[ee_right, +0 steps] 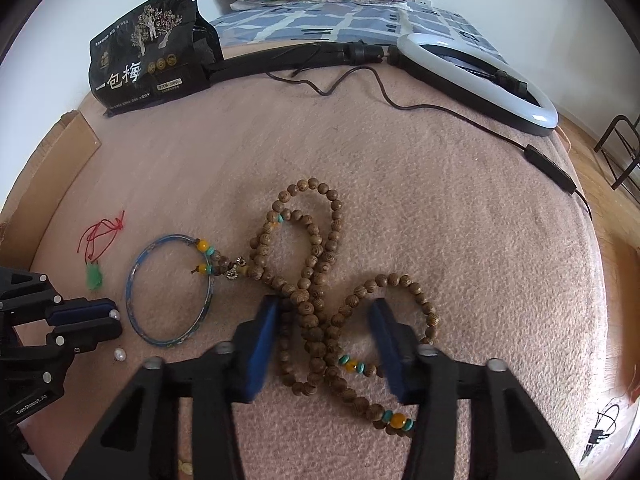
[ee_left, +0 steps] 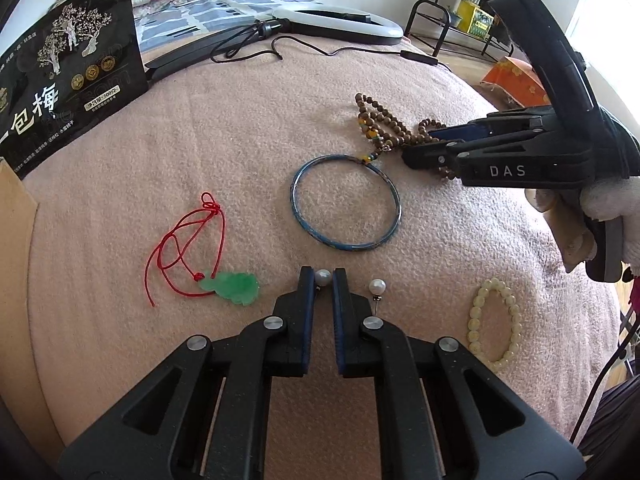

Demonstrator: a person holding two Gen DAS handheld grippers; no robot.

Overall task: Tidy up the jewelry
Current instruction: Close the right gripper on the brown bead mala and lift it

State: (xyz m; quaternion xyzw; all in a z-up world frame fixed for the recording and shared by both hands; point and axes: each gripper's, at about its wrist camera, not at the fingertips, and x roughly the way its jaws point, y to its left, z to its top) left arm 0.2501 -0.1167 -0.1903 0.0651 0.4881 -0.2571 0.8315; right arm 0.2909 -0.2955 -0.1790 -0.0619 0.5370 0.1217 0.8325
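Observation:
My left gripper (ee_left: pixel 322 280) is shut on a pearl earring (ee_left: pixel 323 277) on the pink blanket; it also shows in the right wrist view (ee_right: pixel 114 314). A second pearl earring (ee_left: pixel 377 285) lies just right of it. A green jade pendant on red cord (ee_left: pixel 232 288) lies to the left. A blue bangle (ee_left: pixel 346 201) lies ahead. My right gripper (ee_right: pixel 324 308) is open, its jaws down on either side of a long wooden bead necklace (ee_right: pixel 316 280). A cream bead bracelet (ee_left: pixel 496 320) lies at the right.
A black snack bag (ee_left: pixel 68 72) stands at the back left. A ring light (ee_left: pixel 340 24) with its cable lies at the back. A cardboard edge (ee_left: pixel 16 208) is at the far left. The blanket drops off at the right.

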